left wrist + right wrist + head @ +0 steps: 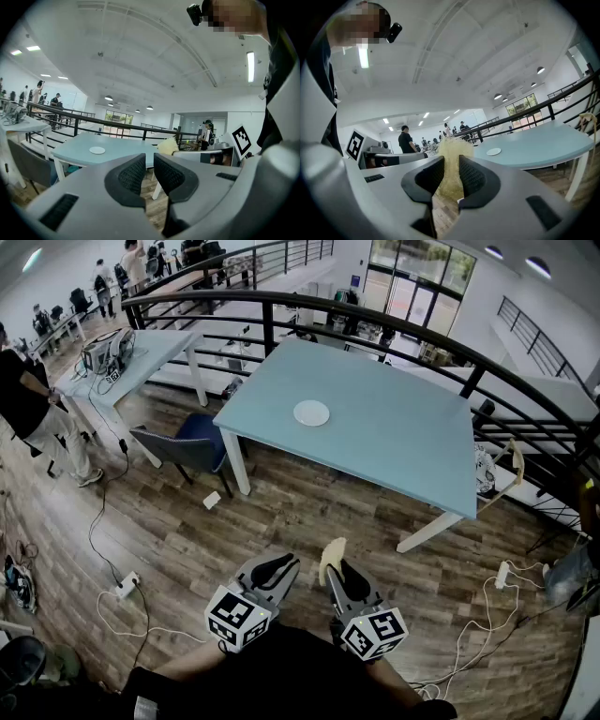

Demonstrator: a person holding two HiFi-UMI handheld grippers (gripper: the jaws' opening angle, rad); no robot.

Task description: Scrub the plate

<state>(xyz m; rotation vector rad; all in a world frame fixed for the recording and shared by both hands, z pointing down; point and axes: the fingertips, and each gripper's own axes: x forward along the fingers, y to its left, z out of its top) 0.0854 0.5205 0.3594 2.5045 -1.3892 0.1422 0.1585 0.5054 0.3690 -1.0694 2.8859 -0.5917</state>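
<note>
Plate (311,412) lies on table (394,427); chair (178,446) seemingly stands left.

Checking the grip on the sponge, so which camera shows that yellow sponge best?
The right gripper view: the yellow sponge sits clamped between the right hand-held gripper's jaws, close up. The head view shows only its tip above that gripper; the left gripper view shows a small pale corner of it.
</note>
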